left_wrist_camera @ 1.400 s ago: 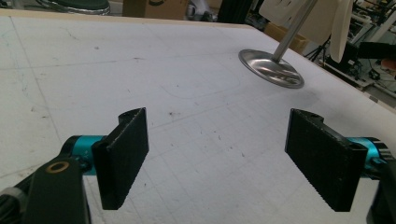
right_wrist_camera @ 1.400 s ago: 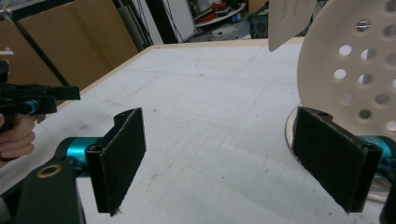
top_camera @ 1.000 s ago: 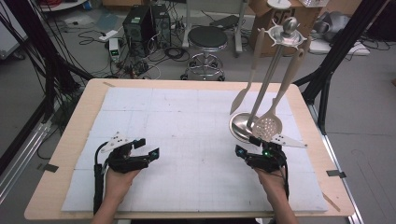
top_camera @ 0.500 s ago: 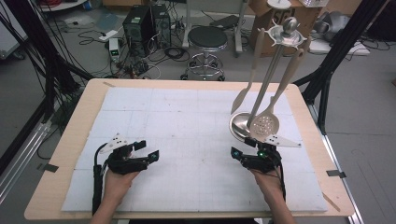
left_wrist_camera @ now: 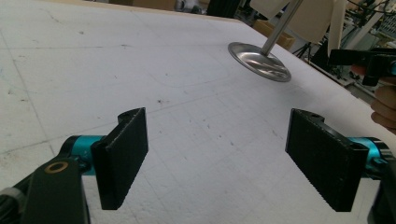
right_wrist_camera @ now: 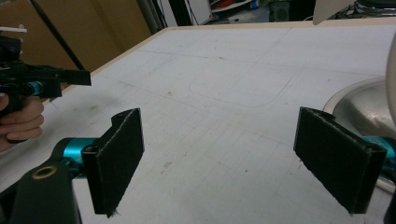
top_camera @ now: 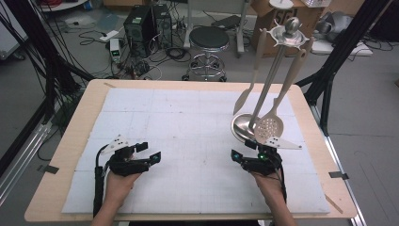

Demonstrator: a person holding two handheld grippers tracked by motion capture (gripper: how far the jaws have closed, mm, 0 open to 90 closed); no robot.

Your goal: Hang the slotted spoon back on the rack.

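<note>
- One big tabletop [top_camera: 70, 141], light wood at the rim, covered by a white gridded mat [top_camera: 188, 127].
- On the mat's right side stands a utensil rack [top_camera: 277, 61], its round steel base [top_camera: 242, 128] down, with a slotted spoon [top_camera: 269, 127] and a spatula [top_camera: 242, 101] hanging.
- Left tongs [top_camera: 149, 152] sit low at the near left, jaws spread wide, holding nothing.
- Right tongs [top_camera: 239, 156], just in front of the rack's base, gape open too.

Light: you work under even, bright overhead light | Shadows: soft, faint | Glare: sheen on steel base [left_wrist_camera: 258, 60] | Focus: high view slightly soft
</note>
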